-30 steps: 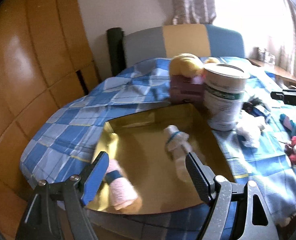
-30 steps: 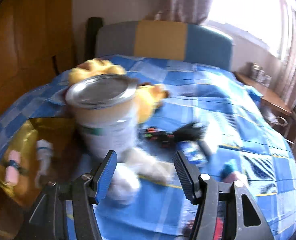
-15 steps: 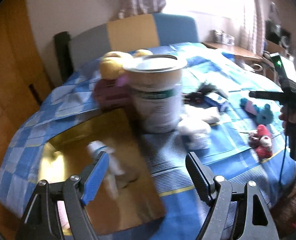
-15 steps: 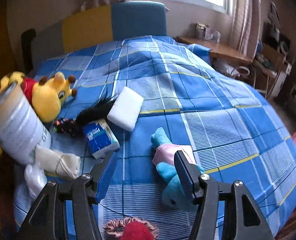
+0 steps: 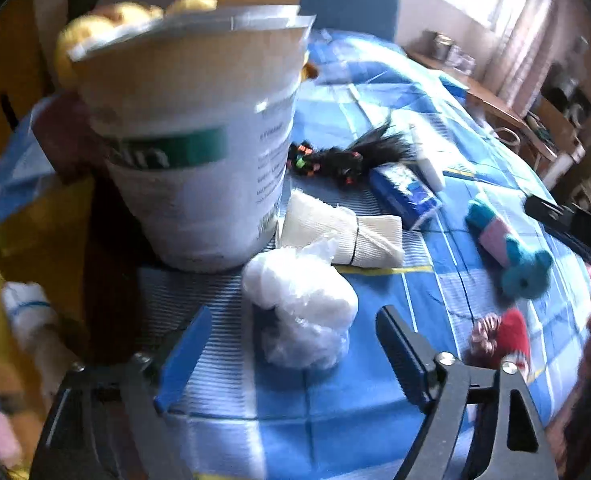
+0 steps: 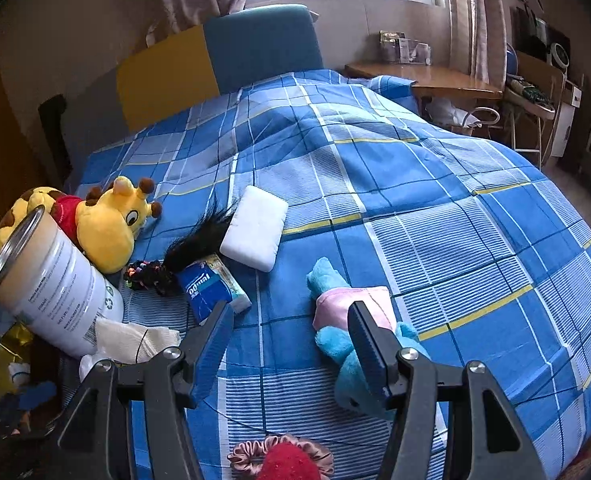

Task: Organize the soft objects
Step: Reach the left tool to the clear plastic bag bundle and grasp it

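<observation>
Blue checked bedspread (image 6: pixel 395 184) carries our soft things: yellow giraffe (image 6: pixel 107 228), blue plush (image 6: pixel 347 332), white bag (image 5: pixel 303 304) beside the can (image 5: pixel 199 152). Our 2 tongs, left gripper (image 5: pixel 291 356) and right gripper (image 6: pixel 291 340), gape, grasping nothing.

The right gripper (image 6: pixel 289 332) hung open over the blue checked bed (image 6: pixel 435 208), its right finger in front of a blue-and-pink plush (image 6: pixel 335 308). At the left of the frame stood a tin can (image 6: pixel 55 280), a giraffe plush (image 6: pixel 107 228) behind it. A white sponge (image 6: pixel 255 232) lay mid-frame beside a tissue pack (image 6: pixel 211 288).
</observation>
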`<action>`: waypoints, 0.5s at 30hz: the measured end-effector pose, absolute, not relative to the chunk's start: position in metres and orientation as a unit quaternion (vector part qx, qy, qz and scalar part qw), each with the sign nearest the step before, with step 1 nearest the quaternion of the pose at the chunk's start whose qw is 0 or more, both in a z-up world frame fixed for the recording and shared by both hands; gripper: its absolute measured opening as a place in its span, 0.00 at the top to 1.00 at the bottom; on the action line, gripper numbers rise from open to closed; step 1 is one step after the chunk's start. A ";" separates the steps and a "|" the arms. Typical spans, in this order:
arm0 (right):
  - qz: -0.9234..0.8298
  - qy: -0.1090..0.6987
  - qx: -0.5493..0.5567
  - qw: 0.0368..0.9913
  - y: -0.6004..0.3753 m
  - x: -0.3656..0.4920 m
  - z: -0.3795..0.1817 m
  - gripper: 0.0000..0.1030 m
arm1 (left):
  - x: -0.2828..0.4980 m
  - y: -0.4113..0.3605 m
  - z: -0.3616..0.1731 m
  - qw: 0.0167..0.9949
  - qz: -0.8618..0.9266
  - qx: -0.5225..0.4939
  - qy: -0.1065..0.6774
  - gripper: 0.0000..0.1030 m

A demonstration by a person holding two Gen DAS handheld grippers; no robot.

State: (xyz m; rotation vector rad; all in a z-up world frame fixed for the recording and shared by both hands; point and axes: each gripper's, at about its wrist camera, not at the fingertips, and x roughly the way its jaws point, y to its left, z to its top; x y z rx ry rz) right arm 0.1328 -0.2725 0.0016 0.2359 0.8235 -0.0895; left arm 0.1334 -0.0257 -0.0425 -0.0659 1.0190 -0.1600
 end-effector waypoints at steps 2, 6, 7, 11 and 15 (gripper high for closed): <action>-0.042 0.399 0.121 0.908 -0.275 0.133 0.002 0.42 | 0.141 -0.028 -0.050 0.868 -0.069 -0.044 0.489 0.17; -0.045 0.396 0.135 0.907 -0.281 0.133 0.003 0.41 | 0.151 -0.034 -0.065 0.869 -0.052 -0.038 0.491 0.23; -0.046 0.396 0.139 0.907 -0.282 0.133 0.002 0.41 | 0.153 -0.035 -0.070 0.868 -0.056 -0.038 0.493 0.32; -0.050 0.396 0.146 0.905 -0.287 0.132 0.001 0.41 | 0.147 -0.036 -0.077 0.870 -0.079 -0.033 0.486 0.56; -0.052 0.402 0.149 0.902 -0.289 0.133 -0.002 0.41 | 0.116 -0.032 -0.060 0.887 -0.106 -0.020 0.449 0.57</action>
